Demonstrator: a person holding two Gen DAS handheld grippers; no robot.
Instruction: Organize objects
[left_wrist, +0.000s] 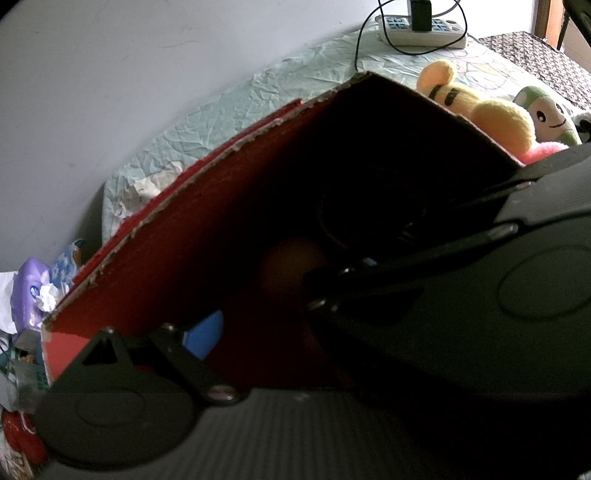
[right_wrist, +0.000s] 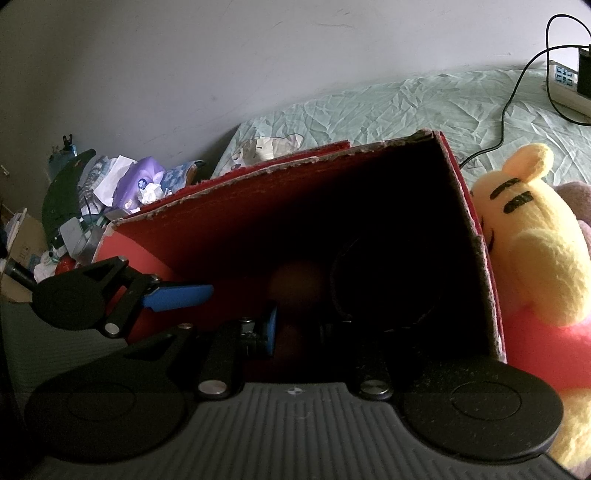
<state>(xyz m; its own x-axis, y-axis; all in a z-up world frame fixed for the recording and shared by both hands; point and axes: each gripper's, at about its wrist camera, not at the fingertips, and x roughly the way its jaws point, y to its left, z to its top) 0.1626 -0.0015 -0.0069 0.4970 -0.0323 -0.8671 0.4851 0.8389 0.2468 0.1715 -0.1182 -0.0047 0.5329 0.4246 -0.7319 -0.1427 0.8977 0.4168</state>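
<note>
While both grippers are reaching into the red cardboard box (right_wrist: 229, 225) sitting on the bed (right_wrist: 388, 107), a dim brownish ball (right_wrist: 295, 282) is lying on its dark floor beside a black round object (right_wrist: 388, 284). Left gripper (right_wrist: 207, 291) and right gripper (right_wrist: 321, 328): grip state unreadable. Yellow bear plush (right_wrist: 535, 240) is leaning against the box's right wall.

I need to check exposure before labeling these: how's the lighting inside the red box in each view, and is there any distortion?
Left wrist view: red box interior nearly black, contents barely readable; wall bright; fisheye bends the bed edge. Right wrist view: same dark interior, only a dim round shape visible; yellow plush well lit; edges vignetted.
</note>
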